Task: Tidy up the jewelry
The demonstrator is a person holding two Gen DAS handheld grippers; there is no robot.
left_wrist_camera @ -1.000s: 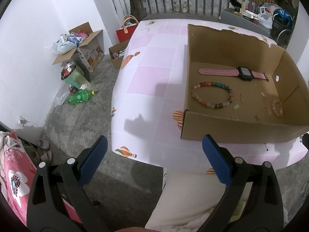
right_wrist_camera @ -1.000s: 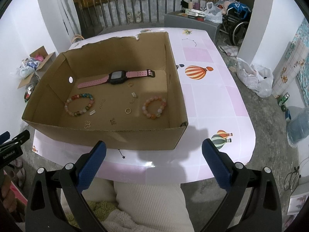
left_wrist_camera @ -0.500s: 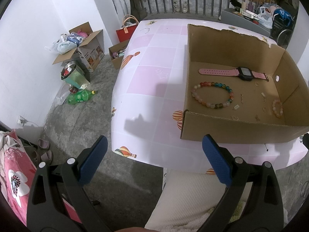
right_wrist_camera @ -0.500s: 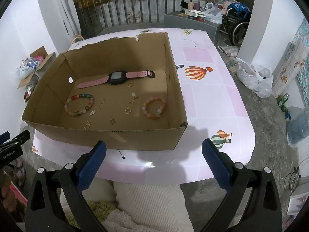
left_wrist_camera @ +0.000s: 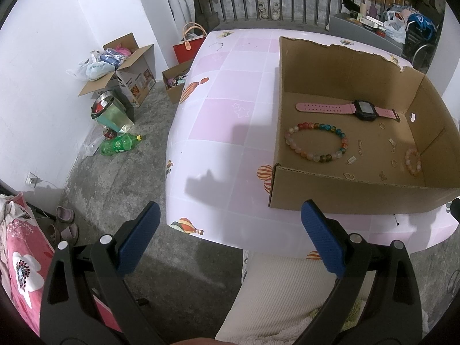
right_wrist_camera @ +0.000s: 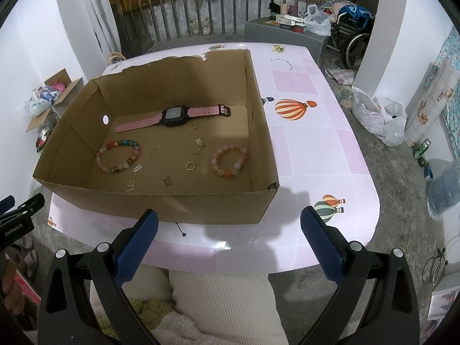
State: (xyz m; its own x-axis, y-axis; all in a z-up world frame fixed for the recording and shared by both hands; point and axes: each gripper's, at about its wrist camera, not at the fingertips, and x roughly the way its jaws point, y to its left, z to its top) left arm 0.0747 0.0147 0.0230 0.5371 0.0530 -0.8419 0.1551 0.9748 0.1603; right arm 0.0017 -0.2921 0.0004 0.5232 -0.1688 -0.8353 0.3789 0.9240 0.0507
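Two grippers hang low in front of a pink checked tabletop (right_wrist_camera: pixel 310 149) printed with hot-air balloons, both with jaws spread wide and holding nothing. The right gripper (right_wrist_camera: pixel 228 238) sits before the near wall of a shallow cardboard box (right_wrist_camera: pixel 161 204), which stands on the tabletop just beyond the jaws and slightly toward the left one. The left gripper (left_wrist_camera: pixel 230 231) hovers off the tabletop's near corner; in its view the box lies ahead and beyond the right jaw.

All the jewelry rests on the box floor, well beyond both sets of jaws. In the right wrist view a pink-strapped watch (right_wrist_camera: pixel 172 117) with a black face lies farthest away, stretched across the back. Nearer, ahead of the left jaw, is a multicoloured bead bracelet (right_wrist_camera: pixel 118 156). Between the jaws, nearer the right one, is a peach bead bracelet (right_wrist_camera: pixel 229 160). Between the bracelets lie small gold pieces: two rings (right_wrist_camera: pixel 190 166), short chains, and a butterfly-shaped charm (right_wrist_camera: pixel 130 185) close to the near wall.

A person's cream ribbed sleeve or lap (right_wrist_camera: pixel 218 302) fills the space below the jaws.
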